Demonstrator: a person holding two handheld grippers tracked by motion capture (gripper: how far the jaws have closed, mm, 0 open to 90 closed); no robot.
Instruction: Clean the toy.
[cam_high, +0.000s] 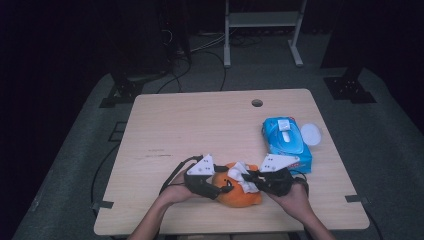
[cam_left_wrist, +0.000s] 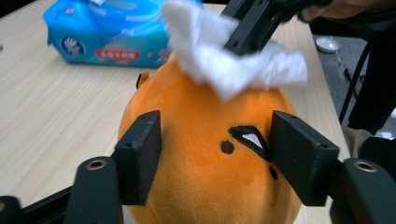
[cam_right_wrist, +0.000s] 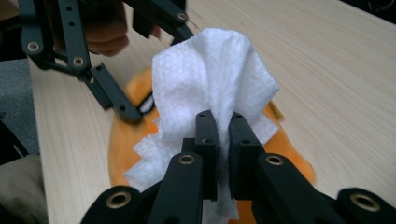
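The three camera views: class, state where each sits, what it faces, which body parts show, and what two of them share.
High view: above the table, looking forward and down; both forearms enter below.
Left gripper view: on the left tool, facing the orange plush toy its jaws straddle.
Right gripper view: on the right tool, shut on a white wipe; a hand shows.
Shared: both gripper views show toy and wipe.

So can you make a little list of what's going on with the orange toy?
toy: orange plush, lying near the table front edge
left gripper: fingers on both sides of the plush, pressing it
right gripper: shut on a white wipe
wipe: resting on top of the plush
behind: blue wipes pack, white lid beside it
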